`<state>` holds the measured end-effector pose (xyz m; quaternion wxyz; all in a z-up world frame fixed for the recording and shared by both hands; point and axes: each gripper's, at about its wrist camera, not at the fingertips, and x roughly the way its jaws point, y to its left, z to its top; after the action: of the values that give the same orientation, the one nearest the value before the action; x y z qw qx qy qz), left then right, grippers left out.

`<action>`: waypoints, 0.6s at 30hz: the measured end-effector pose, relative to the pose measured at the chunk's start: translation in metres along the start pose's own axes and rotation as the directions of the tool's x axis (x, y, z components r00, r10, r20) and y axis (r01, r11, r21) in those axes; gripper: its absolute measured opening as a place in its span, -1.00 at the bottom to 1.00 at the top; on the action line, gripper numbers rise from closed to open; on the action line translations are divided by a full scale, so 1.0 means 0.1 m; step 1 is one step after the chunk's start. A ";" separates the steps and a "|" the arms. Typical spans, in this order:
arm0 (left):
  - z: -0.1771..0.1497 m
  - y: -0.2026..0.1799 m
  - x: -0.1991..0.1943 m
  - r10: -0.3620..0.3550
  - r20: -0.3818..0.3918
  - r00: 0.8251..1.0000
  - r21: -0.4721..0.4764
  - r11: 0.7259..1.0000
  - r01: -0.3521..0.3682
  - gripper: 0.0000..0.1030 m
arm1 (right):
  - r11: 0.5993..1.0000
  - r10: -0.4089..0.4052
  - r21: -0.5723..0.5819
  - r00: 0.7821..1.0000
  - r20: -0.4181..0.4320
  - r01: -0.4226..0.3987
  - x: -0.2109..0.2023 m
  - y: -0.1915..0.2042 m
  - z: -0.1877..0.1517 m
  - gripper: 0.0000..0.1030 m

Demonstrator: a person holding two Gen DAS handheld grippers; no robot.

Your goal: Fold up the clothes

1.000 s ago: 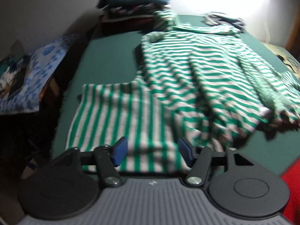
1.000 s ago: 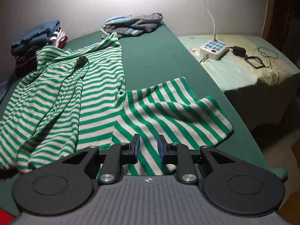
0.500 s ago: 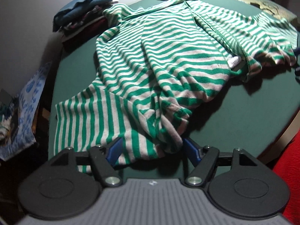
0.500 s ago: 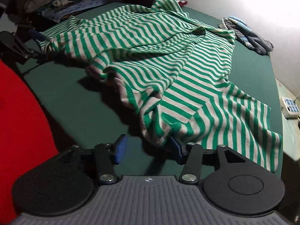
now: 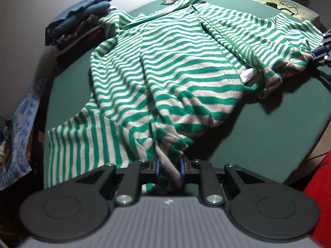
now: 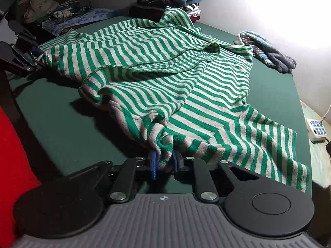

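Note:
A green-and-white striped shirt (image 5: 175,66) lies rumpled across the green table (image 5: 269,128). My left gripper (image 5: 169,170) is closing on a bunched corner of the shirt near its left sleeve, and the blue pads press the cloth. In the right wrist view the same shirt (image 6: 165,78) spreads away from my right gripper (image 6: 164,164), whose jaws are closing with a bunched fold of the shirt pinched between the blue pads. The right gripper (image 5: 321,50) also shows at the far right edge of the left wrist view, at the shirt's other side.
A stack of folded clothes (image 5: 80,24) stands at the table's far left corner. A crumpled grey-blue garment (image 6: 266,51) lies at the far edge. A white power strip (image 6: 316,131) sits on a side surface. Red cloth (image 6: 12,148) is close beside me.
Both grippers rolled and came in low at the shirt's near corners. Their jaws stood wide half a second ago and have now come together on bunched cloth.

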<state>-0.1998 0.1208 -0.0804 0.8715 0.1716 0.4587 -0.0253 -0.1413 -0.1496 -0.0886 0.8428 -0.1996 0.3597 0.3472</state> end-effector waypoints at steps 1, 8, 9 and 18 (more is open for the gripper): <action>0.00 0.00 -0.01 0.001 0.002 1.000 0.006 1.000 -0.001 -0.66 | 1.000 0.008 0.005 1.000 -0.005 -0.008 -0.01 -0.02 0.00 -0.74; -0.06 0.06 -0.22 -0.004 0.028 1.000 0.036 0.999 0.003 -0.81 | 0.996 0.039 -0.083 0.998 -0.055 -0.043 -0.15 -0.06 -0.02 -0.82; -0.06 0.07 -0.25 -0.006 0.031 1.000 0.036 0.999 0.005 -0.82 | 0.994 0.043 -0.094 0.997 -0.067 -0.049 -0.18 -0.08 -0.03 -0.83; -0.13 0.08 -0.49 -0.039 0.022 0.999 0.057 0.998 0.037 -0.85 | 0.988 0.040 -0.143 0.991 -0.131 -0.058 -0.37 -0.17 -0.06 -0.84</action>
<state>-0.2368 0.1274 -0.0452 0.8710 0.1872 0.4507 -0.0568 -0.1507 -0.1812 -0.0636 0.7923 -0.2739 0.3910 0.3799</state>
